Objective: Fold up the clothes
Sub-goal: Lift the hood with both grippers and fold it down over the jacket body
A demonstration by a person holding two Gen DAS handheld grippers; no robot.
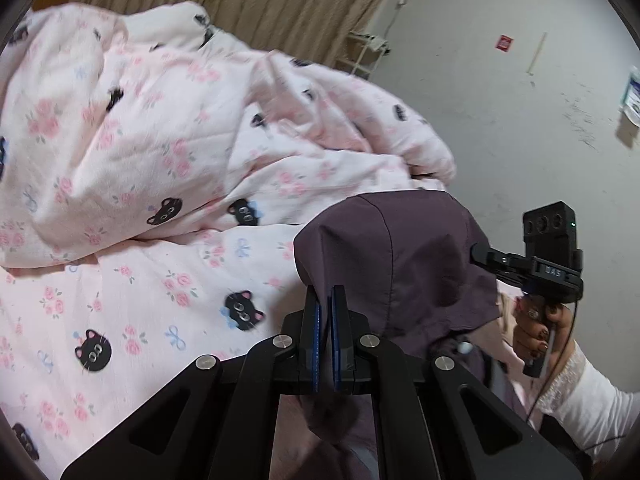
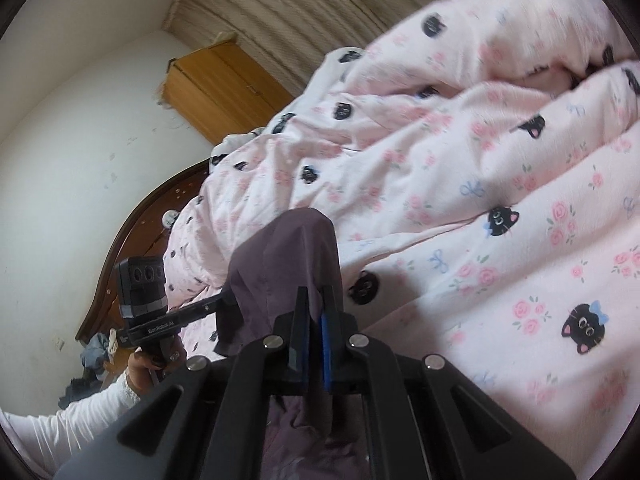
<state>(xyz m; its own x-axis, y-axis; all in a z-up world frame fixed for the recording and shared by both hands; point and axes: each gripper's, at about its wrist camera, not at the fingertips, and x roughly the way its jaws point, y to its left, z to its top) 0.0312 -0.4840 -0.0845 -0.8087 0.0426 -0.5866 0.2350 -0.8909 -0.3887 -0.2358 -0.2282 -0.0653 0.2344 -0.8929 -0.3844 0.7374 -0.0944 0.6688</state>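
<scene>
Both grippers have fingers pressed together on the same purple garment (image 1: 400, 256). My left gripper (image 1: 326, 300) pinches a fold of it from below; cloth drapes up and over the fingertips. My right gripper (image 2: 314, 300) pinches it the same way. Garment is held up off the bed, bunched between the two, slack hanging down under each wrist. Long axis: can't tell, too crumpled; held span runs gripper to gripper. Under it is a pink quilt (image 1: 140, 160) with a cat and rose print. Left view shows the right hand (image 1: 538, 332) on its handle, unit marked "DAS". Right view shows the left hand (image 2: 150, 360), bar marked "GenRobot.AI". Wood cabinet (image 2: 220, 88) stands by the wall.
</scene>
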